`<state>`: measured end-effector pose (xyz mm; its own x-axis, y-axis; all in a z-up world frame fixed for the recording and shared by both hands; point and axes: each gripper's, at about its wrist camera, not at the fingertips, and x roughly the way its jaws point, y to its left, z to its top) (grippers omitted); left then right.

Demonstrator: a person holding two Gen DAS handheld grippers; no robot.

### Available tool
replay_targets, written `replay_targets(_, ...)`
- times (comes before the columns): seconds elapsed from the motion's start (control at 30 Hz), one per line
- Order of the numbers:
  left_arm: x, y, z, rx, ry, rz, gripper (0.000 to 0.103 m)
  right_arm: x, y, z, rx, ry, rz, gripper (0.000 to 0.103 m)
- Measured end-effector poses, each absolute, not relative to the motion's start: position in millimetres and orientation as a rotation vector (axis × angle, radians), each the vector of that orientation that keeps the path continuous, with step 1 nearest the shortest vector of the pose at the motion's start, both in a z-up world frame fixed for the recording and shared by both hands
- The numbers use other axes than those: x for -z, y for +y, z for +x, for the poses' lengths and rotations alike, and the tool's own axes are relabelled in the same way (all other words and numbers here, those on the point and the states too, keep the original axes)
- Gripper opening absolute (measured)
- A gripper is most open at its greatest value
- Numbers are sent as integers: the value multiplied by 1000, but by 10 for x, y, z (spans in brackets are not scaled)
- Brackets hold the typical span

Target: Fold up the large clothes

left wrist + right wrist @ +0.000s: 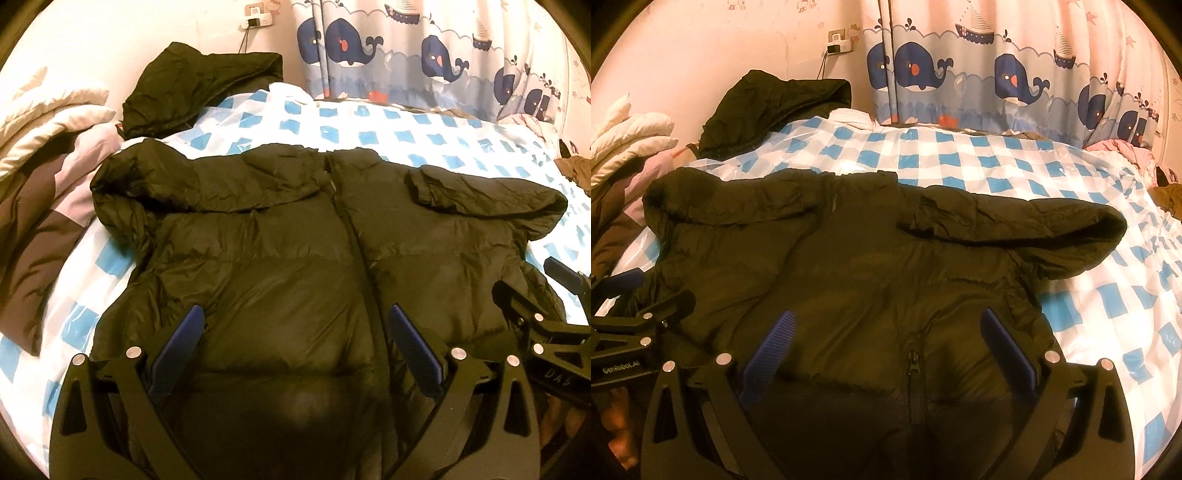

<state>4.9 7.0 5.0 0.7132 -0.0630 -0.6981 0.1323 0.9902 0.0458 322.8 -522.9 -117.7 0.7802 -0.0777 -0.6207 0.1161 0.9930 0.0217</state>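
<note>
A large black puffer jacket (280, 258) lies front up on the blue-and-white checked bed cover (443, 136), both sleeves folded in across the shoulders. Its zipper (354, 229) runs down the middle. My left gripper (295, 317) is open, blue pads wide apart, over the jacket's lower left front. My right gripper (886, 321) is open over the lower right front (894, 266), above a pocket zipper (912, 358). Each gripper shows at the edge of the other's view: the right one (546, 317) and the left one (635, 314).
A second black garment (192, 85) lies by the wall at the back left. White and brown bedding (40, 147) is piled at the left. A whale-print curtain (424, 48) hangs behind the bed. Brown and pink clothes (1167, 184) lie at the far right.
</note>
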Motion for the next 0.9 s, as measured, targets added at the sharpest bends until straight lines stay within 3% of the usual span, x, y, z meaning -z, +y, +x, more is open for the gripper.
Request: replay_targets(0.9,-1,-24,44,114,786,155,96,1223,-5214,3255,102,684,58,96)
